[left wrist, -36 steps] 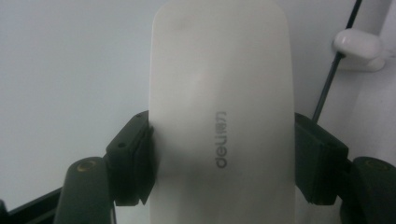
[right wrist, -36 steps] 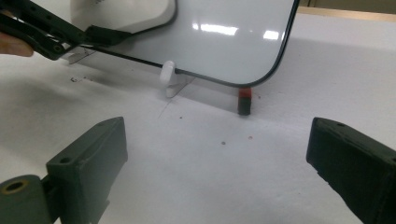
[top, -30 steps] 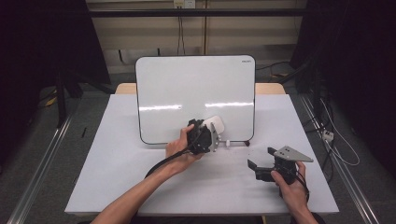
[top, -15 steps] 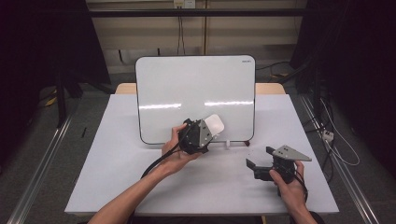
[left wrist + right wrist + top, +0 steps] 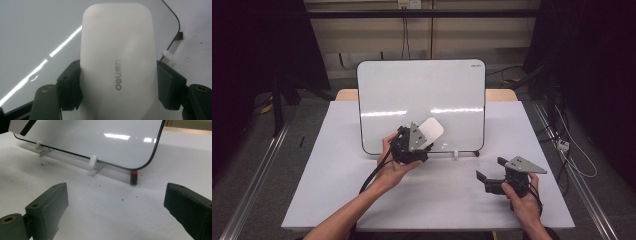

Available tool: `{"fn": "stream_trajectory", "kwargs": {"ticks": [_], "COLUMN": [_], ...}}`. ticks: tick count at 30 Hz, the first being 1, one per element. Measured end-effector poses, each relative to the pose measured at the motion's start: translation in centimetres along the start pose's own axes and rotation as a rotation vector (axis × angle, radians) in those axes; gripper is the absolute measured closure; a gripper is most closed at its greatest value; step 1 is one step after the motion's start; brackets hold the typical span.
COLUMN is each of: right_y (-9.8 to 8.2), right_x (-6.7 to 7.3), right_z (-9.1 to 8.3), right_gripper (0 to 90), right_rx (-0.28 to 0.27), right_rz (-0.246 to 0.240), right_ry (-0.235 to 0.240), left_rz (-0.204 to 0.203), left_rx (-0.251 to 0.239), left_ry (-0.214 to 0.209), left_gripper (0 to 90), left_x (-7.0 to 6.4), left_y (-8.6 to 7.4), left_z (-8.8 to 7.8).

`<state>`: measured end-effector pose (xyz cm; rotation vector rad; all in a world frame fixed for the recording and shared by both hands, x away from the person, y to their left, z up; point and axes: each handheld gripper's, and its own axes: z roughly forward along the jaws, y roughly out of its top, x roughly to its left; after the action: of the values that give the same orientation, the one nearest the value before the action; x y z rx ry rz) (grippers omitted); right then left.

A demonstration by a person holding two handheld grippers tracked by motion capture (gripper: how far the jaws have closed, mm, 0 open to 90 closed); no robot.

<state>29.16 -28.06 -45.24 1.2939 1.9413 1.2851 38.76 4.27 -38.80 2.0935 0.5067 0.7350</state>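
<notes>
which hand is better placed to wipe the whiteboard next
Left, probably. The left gripper is shut on the white eraser, right in front of the whiteboard. The right gripper is open, holds nothing and sits low over the table.

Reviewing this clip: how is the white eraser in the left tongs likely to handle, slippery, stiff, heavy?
The eraser looks like smooth, rounded plastic, so probably slippery; the left tongs clamp only its sides. It keeps its shape under the squeeze, so likely stiff. One hand lifts it before the whiteboard, so probably light.

From above my side, one camera faces the whiteboard [image 5: 422, 95]. My jaw cameras sit close, both seeing its lower edge
</notes>
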Motion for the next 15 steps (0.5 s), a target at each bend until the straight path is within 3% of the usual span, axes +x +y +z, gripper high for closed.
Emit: {"fn": "stream_trajectory", "kwargs": {"ticks": [5,15], "right_y": [0.0,0.1], "right_x": [0.0,0.0], "right_z": [0.1,0.2], "right_gripper": [5.4,5.4], "right_rx": [-0.006,-0.002], "right_rz": [-0.008,-0.004], "right_ry": [0.001,-0.006], "left_rz": [-0.028,-0.057], "left_rx": [-0.008,-0.020], "left_ry": [0.056,0.111], "left_gripper": [31.2,31.2], "left_x": [1.1,2.9], "left_y": [-0.7,-1.9], "left_z": [-1.3,-3.2]}}
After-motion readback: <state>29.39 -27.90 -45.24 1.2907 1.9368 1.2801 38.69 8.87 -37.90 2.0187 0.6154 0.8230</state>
